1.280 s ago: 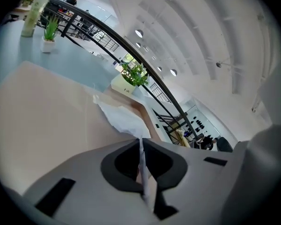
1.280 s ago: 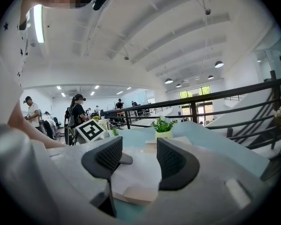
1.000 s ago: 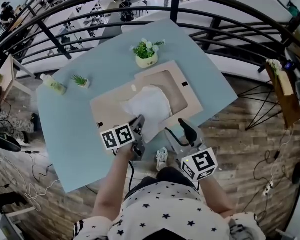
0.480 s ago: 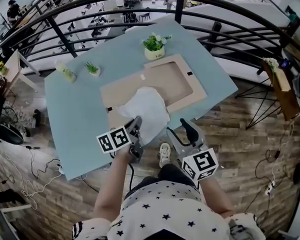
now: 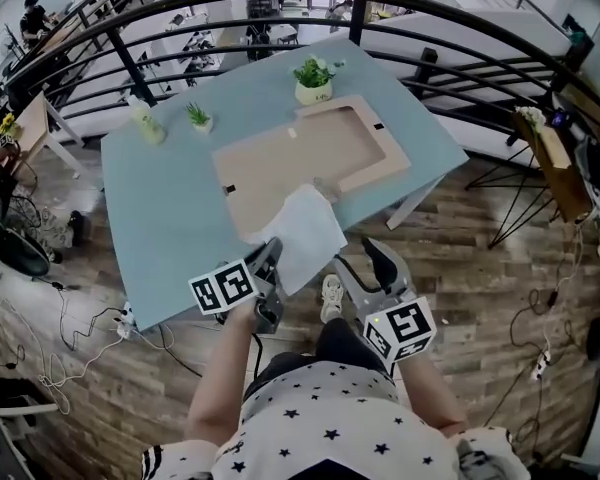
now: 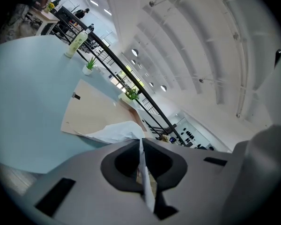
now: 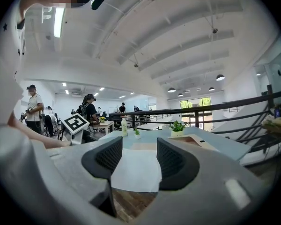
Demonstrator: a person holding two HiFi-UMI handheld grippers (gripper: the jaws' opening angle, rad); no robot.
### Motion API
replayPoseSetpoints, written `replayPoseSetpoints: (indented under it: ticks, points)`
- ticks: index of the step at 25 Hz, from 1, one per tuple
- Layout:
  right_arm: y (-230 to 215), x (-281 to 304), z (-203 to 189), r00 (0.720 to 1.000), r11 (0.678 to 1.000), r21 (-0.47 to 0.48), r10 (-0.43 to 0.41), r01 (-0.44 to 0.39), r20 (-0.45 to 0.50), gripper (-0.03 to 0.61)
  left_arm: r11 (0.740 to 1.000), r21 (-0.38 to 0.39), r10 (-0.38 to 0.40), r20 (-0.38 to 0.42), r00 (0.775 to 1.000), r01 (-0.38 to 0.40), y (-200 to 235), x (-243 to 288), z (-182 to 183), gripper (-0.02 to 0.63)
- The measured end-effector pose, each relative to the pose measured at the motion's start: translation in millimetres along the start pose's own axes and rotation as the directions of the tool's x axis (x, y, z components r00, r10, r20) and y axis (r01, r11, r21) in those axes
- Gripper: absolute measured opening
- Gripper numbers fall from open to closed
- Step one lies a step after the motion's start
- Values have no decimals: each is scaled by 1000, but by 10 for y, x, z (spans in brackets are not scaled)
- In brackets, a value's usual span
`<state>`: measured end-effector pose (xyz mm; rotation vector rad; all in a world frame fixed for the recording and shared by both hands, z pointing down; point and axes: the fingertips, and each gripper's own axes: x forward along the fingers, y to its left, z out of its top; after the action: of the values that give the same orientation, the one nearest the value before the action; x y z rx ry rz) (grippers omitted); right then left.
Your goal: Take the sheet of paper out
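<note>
At table [image 5: 170, 208] edge, L gripper [image 5: 270, 255] clamps paper sheet [image 5: 305, 233]; R gripper [image 5: 358, 259] jaws apart.

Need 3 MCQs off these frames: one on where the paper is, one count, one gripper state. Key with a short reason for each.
1. Where on the table is the sheet of paper?
A) flat at its middle
B) overhanging its near edge, pinched by the left gripper
C) at its far edge

2. How many potted plants stand on it?
A) one
B) two
C) four

3. The right gripper is:
A) open, holding nothing
B) shut on the paper
C) shut, empty

Key:
1 B, the left gripper view shows the jaws shut on the paper's edge.
2 B, the head view shows a large one and a small one.
3 A, the right gripper view shows the jaws apart with nothing touching them.
</note>
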<state>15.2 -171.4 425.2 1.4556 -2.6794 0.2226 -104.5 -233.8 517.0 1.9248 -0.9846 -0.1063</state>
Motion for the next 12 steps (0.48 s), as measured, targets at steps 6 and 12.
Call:
replayPoseSetpoints:
  ticks: [6,12]
  points:
    - [345,-349,-44,1000,1000,2,-21,21,10,215,999,0,-35,5,999,35,-186,-473,-258,5]
    - [566,-642,-12,999,999,-17,-39,39,20,196,996,-15,-84,21,996,84,-410,-835,-414,5]
